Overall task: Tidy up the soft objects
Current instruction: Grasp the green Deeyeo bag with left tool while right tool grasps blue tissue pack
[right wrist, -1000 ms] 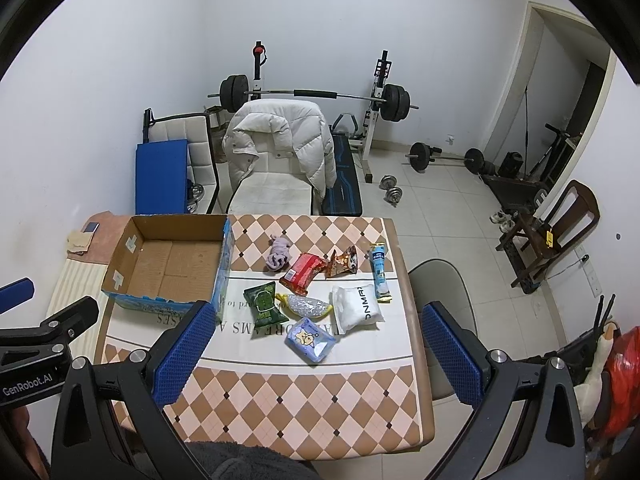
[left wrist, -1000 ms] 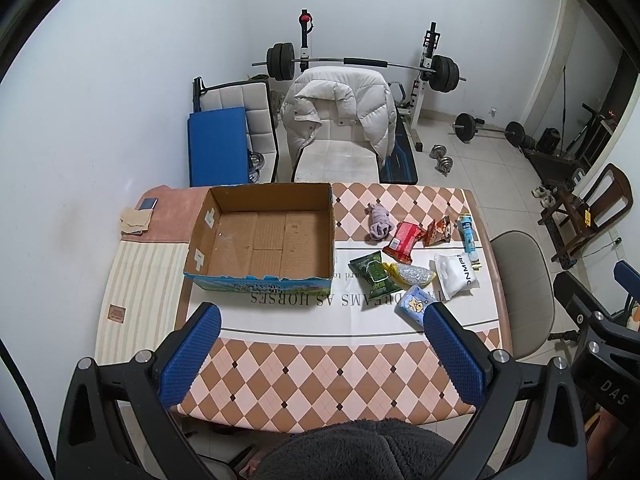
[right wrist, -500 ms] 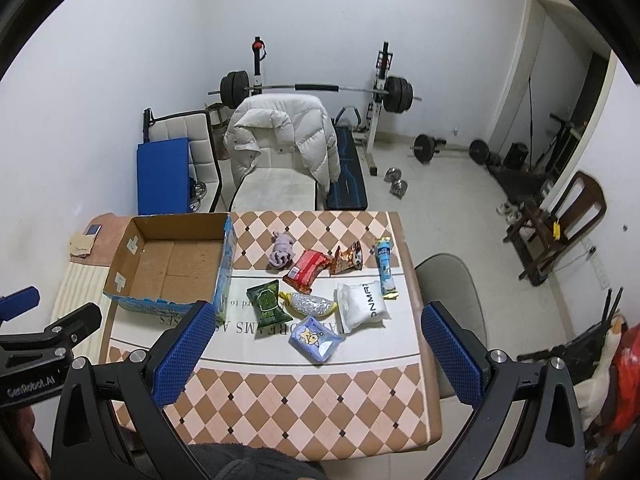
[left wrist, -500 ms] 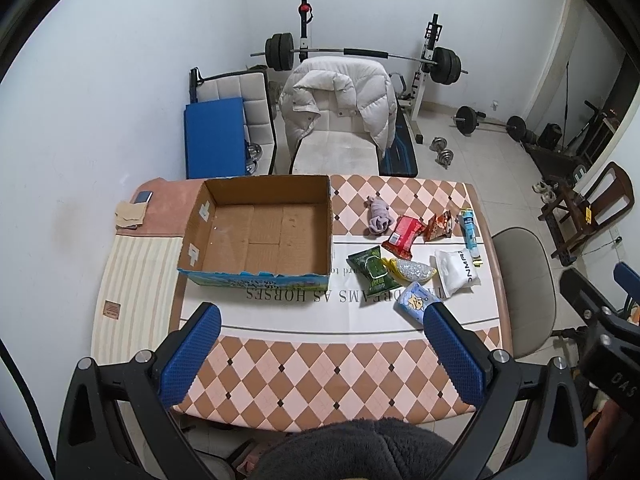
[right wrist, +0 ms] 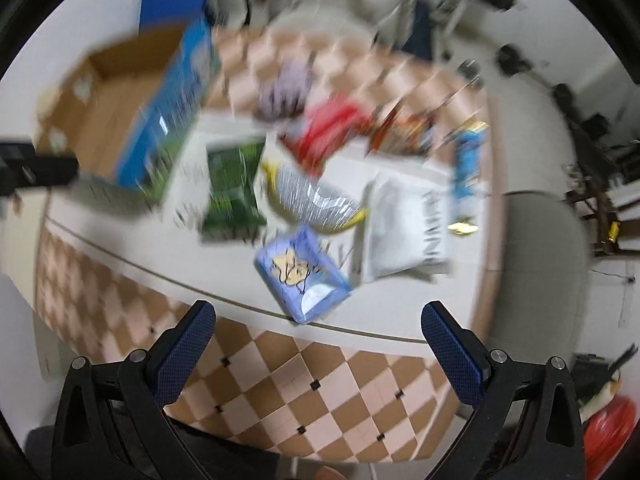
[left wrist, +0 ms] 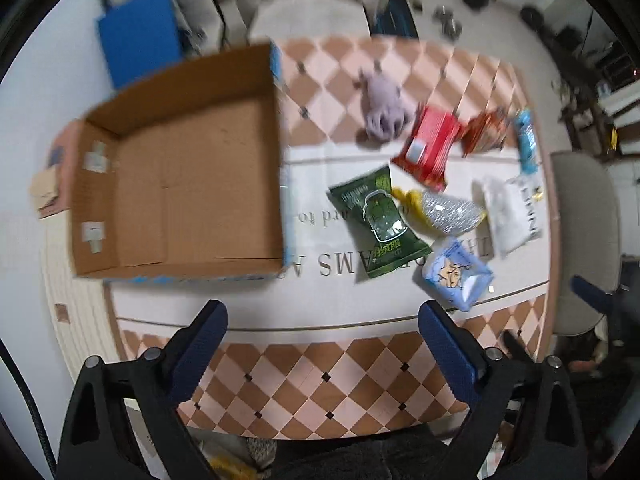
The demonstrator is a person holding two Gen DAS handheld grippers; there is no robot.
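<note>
An open, empty cardboard box (left wrist: 184,184) stands on the left of the checkered table (left wrist: 320,384). To its right lie a purple plush toy (left wrist: 383,108), a red packet (left wrist: 430,148), a green packet (left wrist: 376,220), a silver-yellow packet (left wrist: 444,210), a white packet (left wrist: 510,212) and a light blue packet (left wrist: 456,274). My left gripper (left wrist: 322,340) is open and empty above the table's near part. My right gripper (right wrist: 320,340) is open and empty, just short of the light blue packet (right wrist: 302,274). The right wrist view is blurred.
An orange-brown packet (left wrist: 486,134) and a blue tube (left wrist: 526,140) lie at the table's right edge. A grey chair (left wrist: 580,240) stands to the right, a blue pad (left wrist: 140,36) and gym gear behind the table.
Both grippers have dropped down and forward toward the table; the box and packets now look much larger. Nothing has been taken hold of.
</note>
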